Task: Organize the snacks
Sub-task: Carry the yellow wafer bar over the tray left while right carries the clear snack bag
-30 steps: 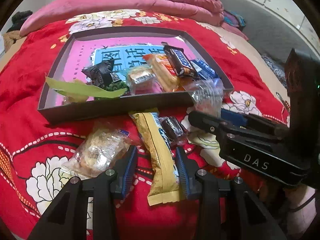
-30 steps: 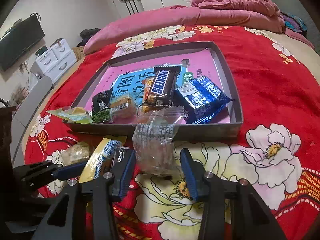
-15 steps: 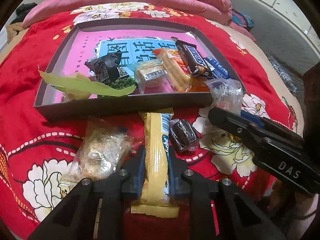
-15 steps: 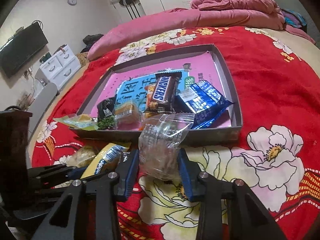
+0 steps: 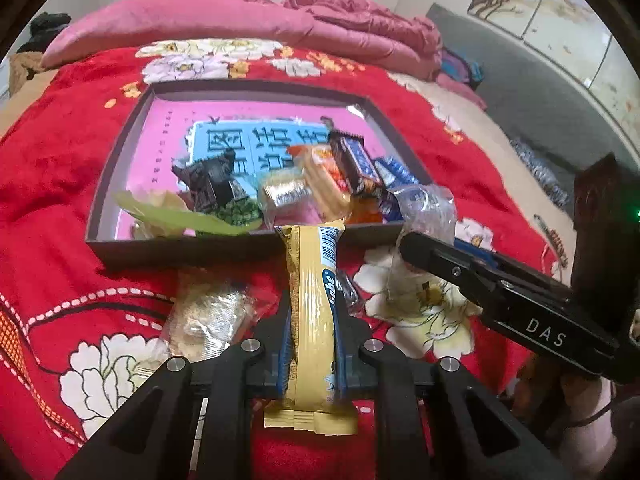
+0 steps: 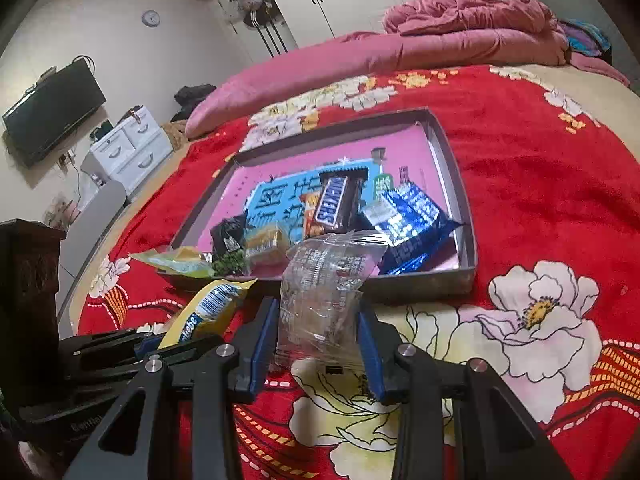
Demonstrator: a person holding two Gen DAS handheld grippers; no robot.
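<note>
At the bottom centre of each frame, my left tool [image 5: 311, 344] clamps the yellow bar [image 5: 310, 312] and my right tool [image 6: 318, 344] pinches the clear packet [image 6: 320, 296].

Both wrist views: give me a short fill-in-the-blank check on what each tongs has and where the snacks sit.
1. The left tongs are shut on the ____ bar.
2. The right tongs grip a ____ plastic packet.
3. The Snickers lies inside the ____.
4. The tray rests on a ____ floral blanket.

Missing words: yellow; clear; tray; red
</note>
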